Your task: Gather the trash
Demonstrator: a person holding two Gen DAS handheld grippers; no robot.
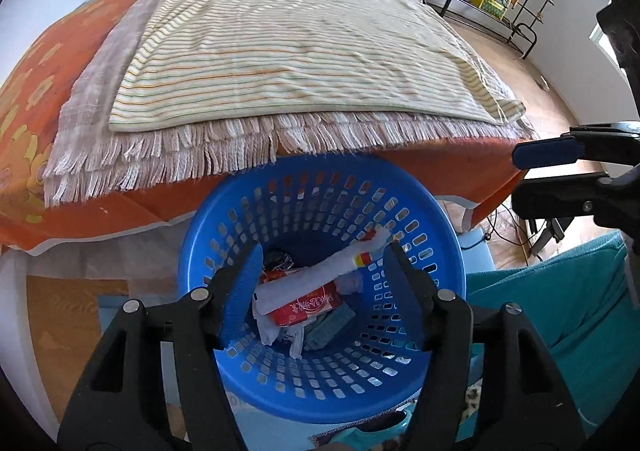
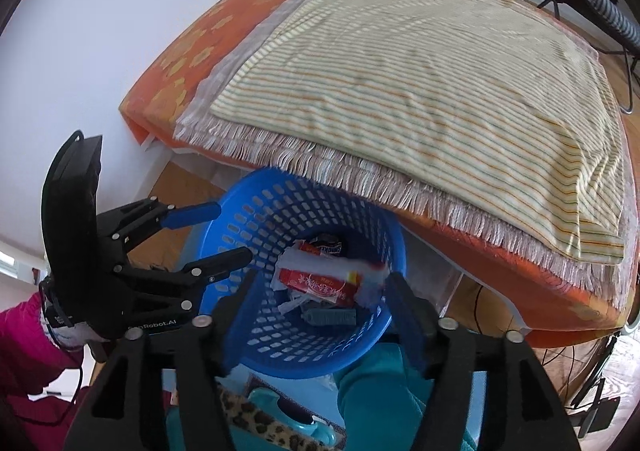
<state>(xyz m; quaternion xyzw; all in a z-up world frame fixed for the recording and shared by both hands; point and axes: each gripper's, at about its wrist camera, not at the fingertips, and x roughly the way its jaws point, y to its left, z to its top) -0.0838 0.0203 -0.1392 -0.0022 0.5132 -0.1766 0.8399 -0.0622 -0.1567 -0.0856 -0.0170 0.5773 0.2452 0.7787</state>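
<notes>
left wrist view: left gripper (image 1: 320,251) spread wide and empty above the blue basket (image 1: 440,231), where the trash (image 1: 308,303) (white paper, a red packet, a dark wrapper) already lies; the bed (image 1: 280,51) shows no litter, so collection looks near done. right wrist view: right gripper (image 2: 320,283) likewise released, empty; "robot.ai" is readable on the left gripper's body, packet print illegible.
</notes>
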